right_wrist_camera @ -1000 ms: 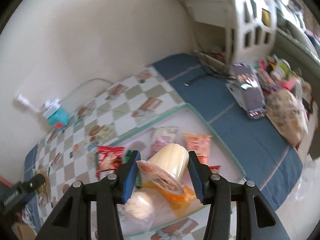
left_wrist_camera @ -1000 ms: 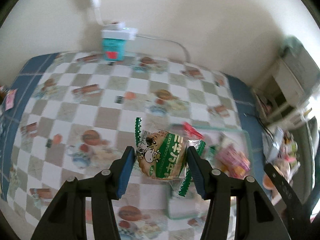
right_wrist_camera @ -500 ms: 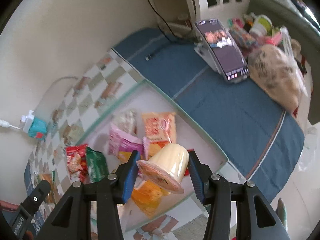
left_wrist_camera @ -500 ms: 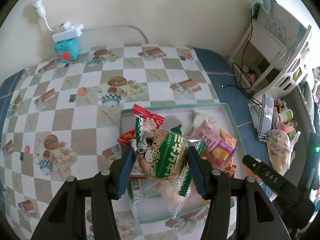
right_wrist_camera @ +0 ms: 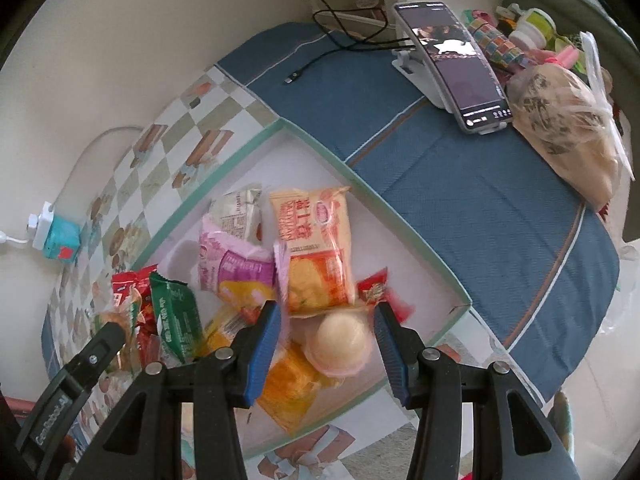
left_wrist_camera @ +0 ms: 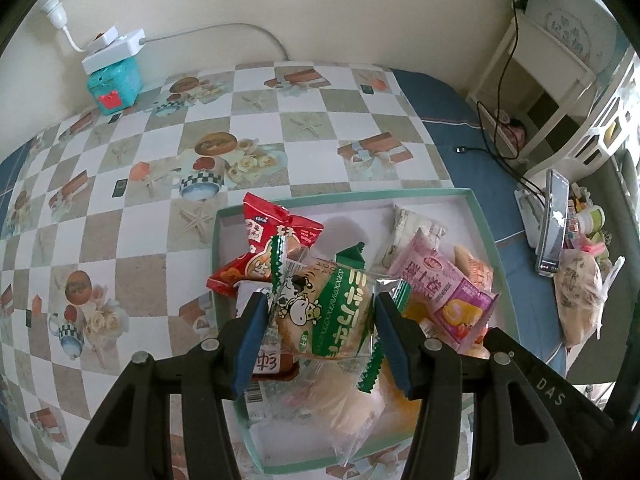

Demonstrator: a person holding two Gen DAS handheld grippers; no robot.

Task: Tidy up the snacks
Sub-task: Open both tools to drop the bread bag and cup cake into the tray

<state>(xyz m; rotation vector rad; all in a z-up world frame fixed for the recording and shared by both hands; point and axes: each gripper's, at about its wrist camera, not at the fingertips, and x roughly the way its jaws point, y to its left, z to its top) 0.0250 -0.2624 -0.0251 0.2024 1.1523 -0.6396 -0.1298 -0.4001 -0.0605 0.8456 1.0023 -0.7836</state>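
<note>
Over the tray, the left gripper was clamped on a green-and-white cracker pack, its blue pads pressing the pack's two sides while the crimped ends stuck out free. That pack looked light and crinkly, the film likely slippery and the cracker inside brittle, so a hold across the flat middle seemed safer than a hard squeeze or a pinch on the frilled seams. Below the pack, the tray was crowded: a red pack lay at its far-left corner, a pink pack and a white pack to the right, leaving little bare floor to set anything down. At the tray's near-right corner, the right gripper stood wide apart and empty, with a pudding cup lying under it among an orange pack and others; the cup seemed stiff-walled but smooth. Beyond the tray's right wall, a phone on a stand and a bagged loaf sat well apart, out of the way.
</note>
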